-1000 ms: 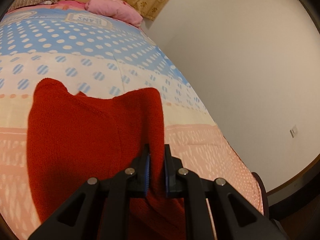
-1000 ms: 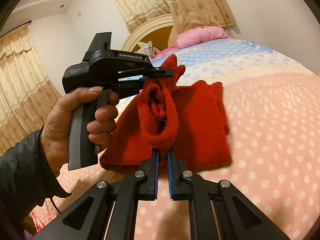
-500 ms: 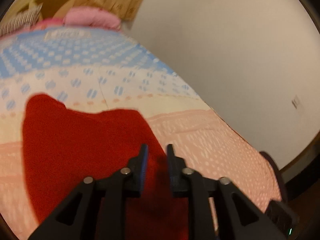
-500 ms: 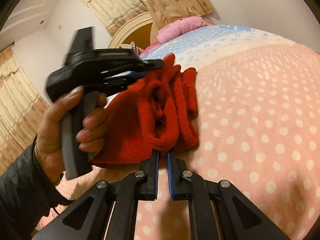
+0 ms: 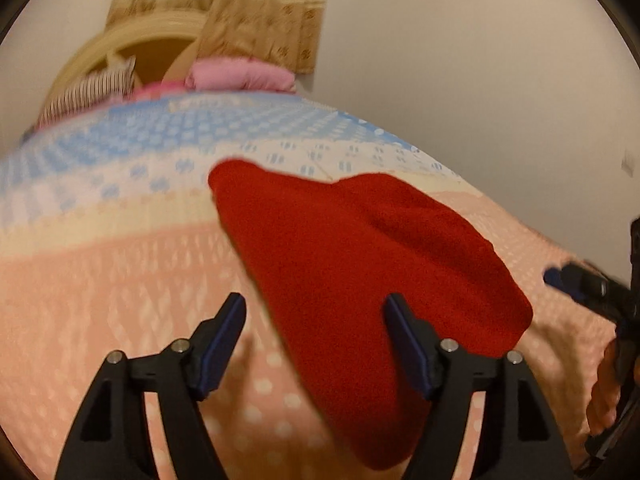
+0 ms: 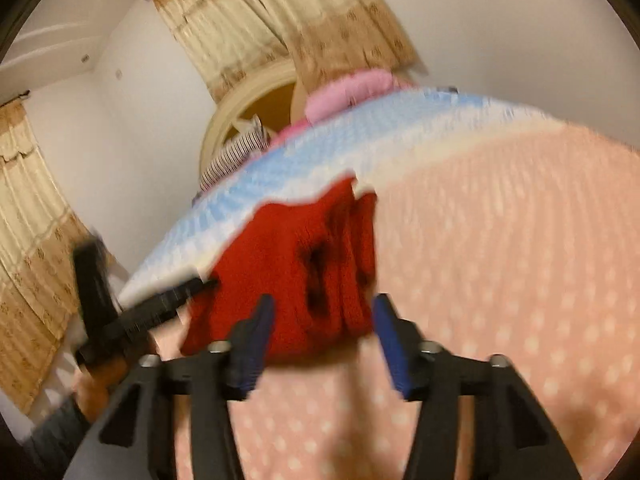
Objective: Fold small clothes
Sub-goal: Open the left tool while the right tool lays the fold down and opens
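Black-fingered and spread wide, your left gripper [image 5: 314, 334] holds nothing; your right gripper [image 6: 322, 336] is likewise spread wide and empty. Just past the fingertips, the red knitted garment [image 5: 360, 256] lies folded on the pink dotted bedspread [image 5: 120, 280], centre frame in both views. Farther up, the pink pillow [image 5: 240, 76] rests by the cream headboard [image 5: 132, 40], with beige curtains [image 6: 280, 24] at the top.
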The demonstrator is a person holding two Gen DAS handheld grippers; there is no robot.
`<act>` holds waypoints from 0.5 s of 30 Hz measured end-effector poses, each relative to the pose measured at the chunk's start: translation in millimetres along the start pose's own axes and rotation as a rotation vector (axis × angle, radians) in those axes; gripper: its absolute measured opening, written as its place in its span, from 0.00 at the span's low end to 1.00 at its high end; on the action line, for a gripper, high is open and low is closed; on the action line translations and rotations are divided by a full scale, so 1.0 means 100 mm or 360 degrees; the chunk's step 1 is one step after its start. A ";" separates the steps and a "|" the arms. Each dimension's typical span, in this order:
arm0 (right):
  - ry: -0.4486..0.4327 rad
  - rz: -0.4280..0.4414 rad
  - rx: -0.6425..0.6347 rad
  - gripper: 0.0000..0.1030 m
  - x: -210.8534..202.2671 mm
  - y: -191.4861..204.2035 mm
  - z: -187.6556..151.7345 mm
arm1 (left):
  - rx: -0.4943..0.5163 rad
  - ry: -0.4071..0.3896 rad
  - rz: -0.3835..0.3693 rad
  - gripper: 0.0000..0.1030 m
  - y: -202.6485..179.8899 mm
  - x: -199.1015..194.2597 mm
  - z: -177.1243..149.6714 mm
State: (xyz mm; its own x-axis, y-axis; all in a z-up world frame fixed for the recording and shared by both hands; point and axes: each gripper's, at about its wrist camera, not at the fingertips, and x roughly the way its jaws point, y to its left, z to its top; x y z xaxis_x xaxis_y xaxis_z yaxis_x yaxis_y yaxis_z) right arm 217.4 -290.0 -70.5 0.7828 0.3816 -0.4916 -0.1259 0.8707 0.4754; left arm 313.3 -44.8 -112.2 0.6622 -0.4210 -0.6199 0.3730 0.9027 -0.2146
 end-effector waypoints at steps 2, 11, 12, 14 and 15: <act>0.0022 0.0004 -0.0027 0.53 0.12 0.06 0.18 | -0.0011 0.0001 0.0001 0.73 -0.03 0.00 0.00; 0.0352 -0.0068 0.0043 0.12 0.99 -0.09 0.41 | 0.0011 0.0037 -0.0017 0.88 -0.11 -0.01 -0.11; 0.0337 -0.0105 0.0040 0.12 0.96 -0.11 0.38 | -0.0017 0.0036 -0.0016 0.91 -0.08 -0.02 -0.11; 0.0327 -0.0137 0.0054 0.11 0.92 -0.19 0.30 | -0.0062 0.0044 -0.0022 0.92 -0.02 -0.02 -0.12; 0.0337 -0.0132 0.0053 0.11 0.93 -0.21 0.27 | -0.0077 0.0059 -0.0024 0.92 -0.01 0.00 -0.12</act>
State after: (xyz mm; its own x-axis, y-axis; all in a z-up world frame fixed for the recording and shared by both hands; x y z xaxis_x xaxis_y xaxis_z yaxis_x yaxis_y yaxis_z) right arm 309.0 -281.1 -106.6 0.6440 0.3690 -0.6702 -0.0436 0.8923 0.4494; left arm 305.2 -44.2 -120.6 0.6319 -0.4320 -0.6435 0.3505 0.8998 -0.2599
